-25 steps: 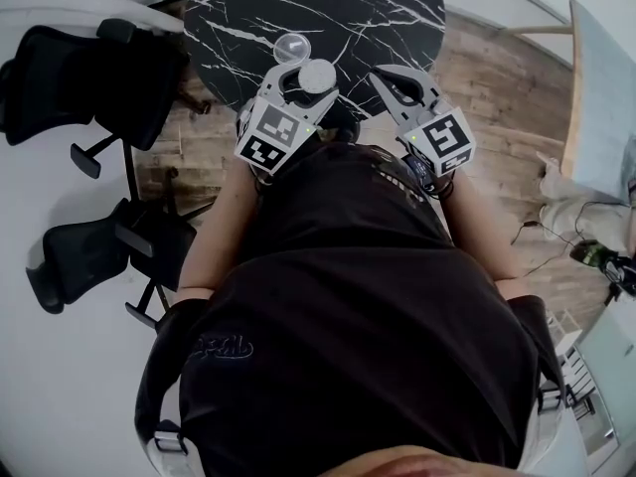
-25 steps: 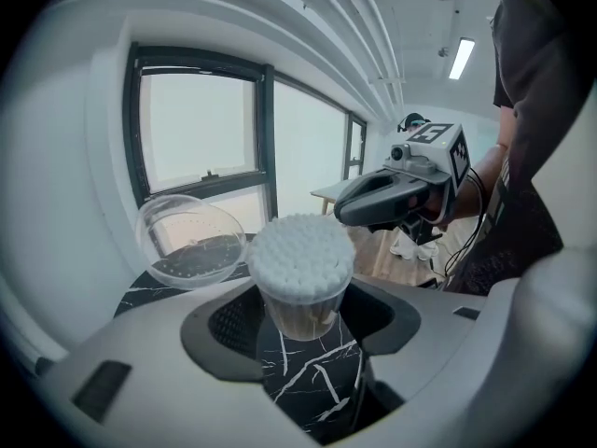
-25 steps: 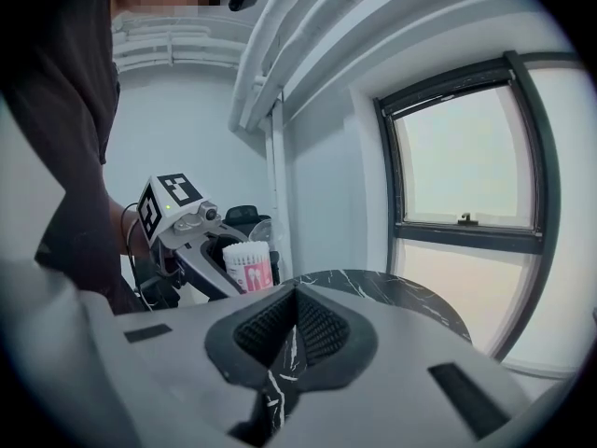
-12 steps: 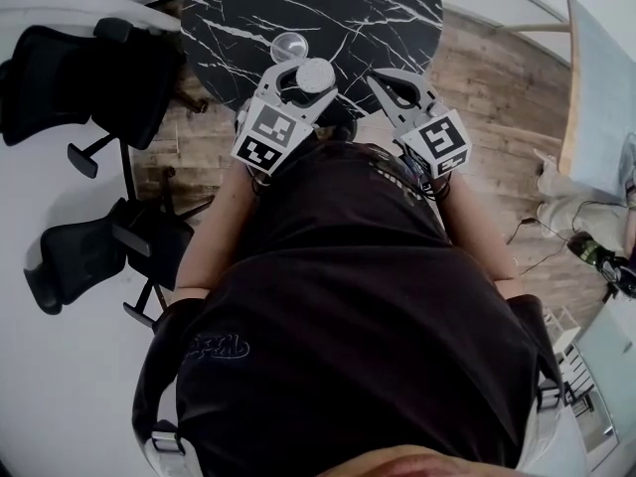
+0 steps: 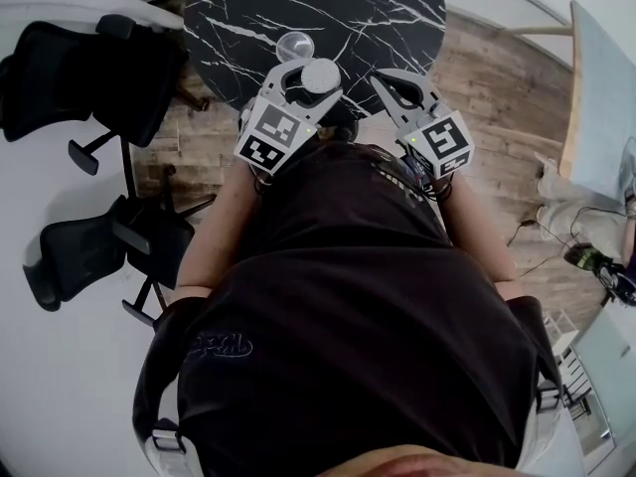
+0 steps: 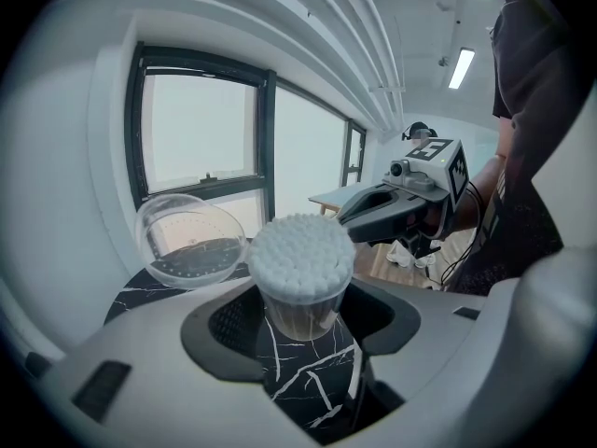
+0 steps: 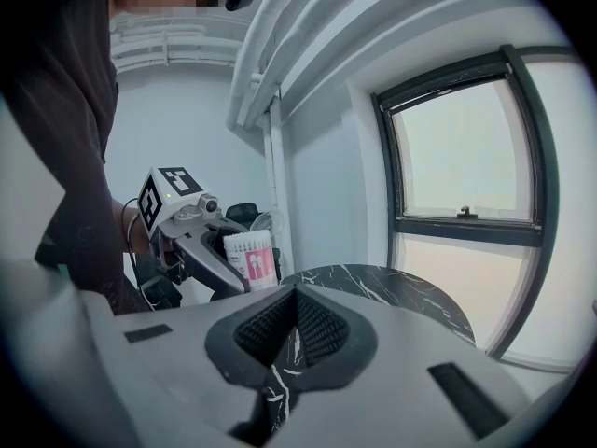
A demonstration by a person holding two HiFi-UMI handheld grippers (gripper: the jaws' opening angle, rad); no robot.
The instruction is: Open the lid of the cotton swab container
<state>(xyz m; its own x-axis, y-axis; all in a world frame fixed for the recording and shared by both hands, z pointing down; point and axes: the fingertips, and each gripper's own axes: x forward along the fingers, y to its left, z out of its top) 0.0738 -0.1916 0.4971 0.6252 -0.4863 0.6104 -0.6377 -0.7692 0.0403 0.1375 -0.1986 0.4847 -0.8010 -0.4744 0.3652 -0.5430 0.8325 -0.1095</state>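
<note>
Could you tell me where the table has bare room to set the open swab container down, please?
Most of the marble table is bare: everything beyond and right of the clear lid, out to the far rim. It is crowded only at the near edge, where the lid lies just past the swab container in the left gripper.

The clear cotton swab container point(image 6: 300, 308) stands upright at frame centre, open and packed with white swabs, clamped in my left claw point(image 6: 298, 329). Its clear round lid point(image 6: 191, 243) is off, just to the upper left.
</note>
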